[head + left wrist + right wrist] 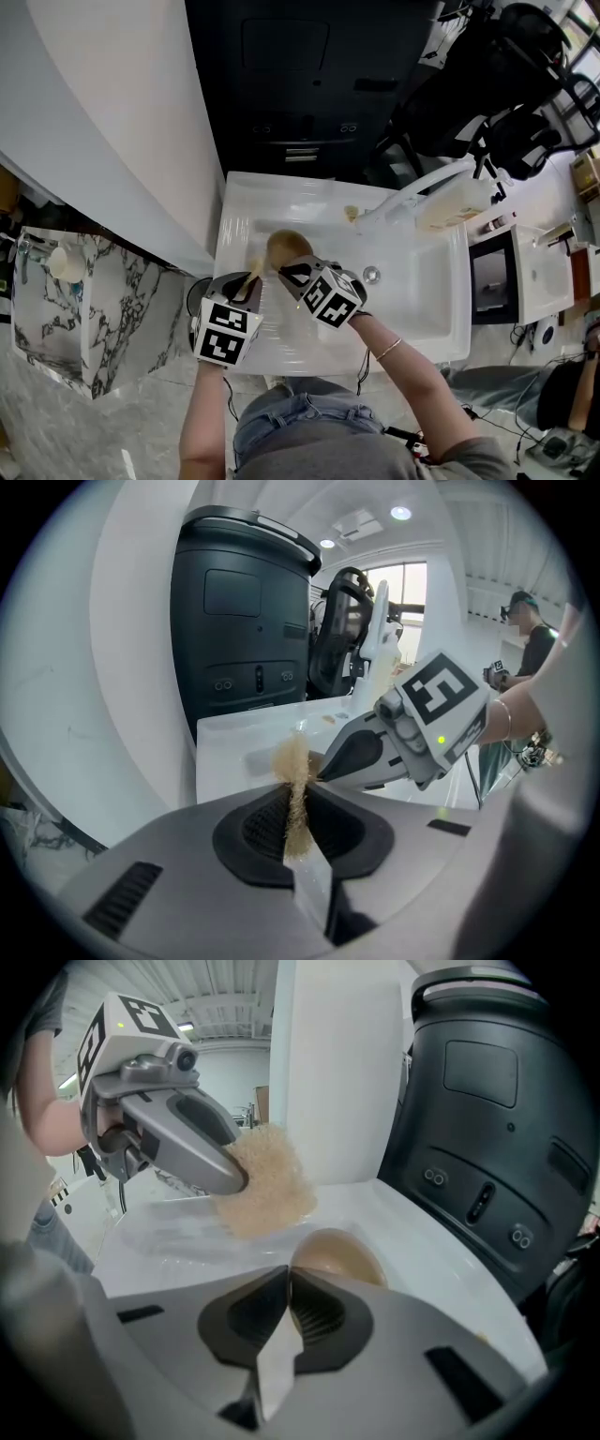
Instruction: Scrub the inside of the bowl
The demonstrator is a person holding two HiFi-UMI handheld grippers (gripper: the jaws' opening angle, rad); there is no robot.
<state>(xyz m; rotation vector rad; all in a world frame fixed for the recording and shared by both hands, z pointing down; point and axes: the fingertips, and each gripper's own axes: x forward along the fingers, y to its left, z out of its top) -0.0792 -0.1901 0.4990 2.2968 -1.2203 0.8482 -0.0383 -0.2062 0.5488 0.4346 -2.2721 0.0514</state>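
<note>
Step in hand: scrubbing, at the approach.

The left gripper is clenched on a tan scrubber. The right gripper is clamped on the rim of the bowl and holds it over the white sink.

The scrubber sits just beside the bowl. Contact cannot be confirmed.

Next move, as judged: tilt the bowl's opening toward the scrubber, then press the scrubber in and work round the wall.

Contents: the bowl's inside is not shown. The sink shows only its drain and a small tan scrap.
</note>
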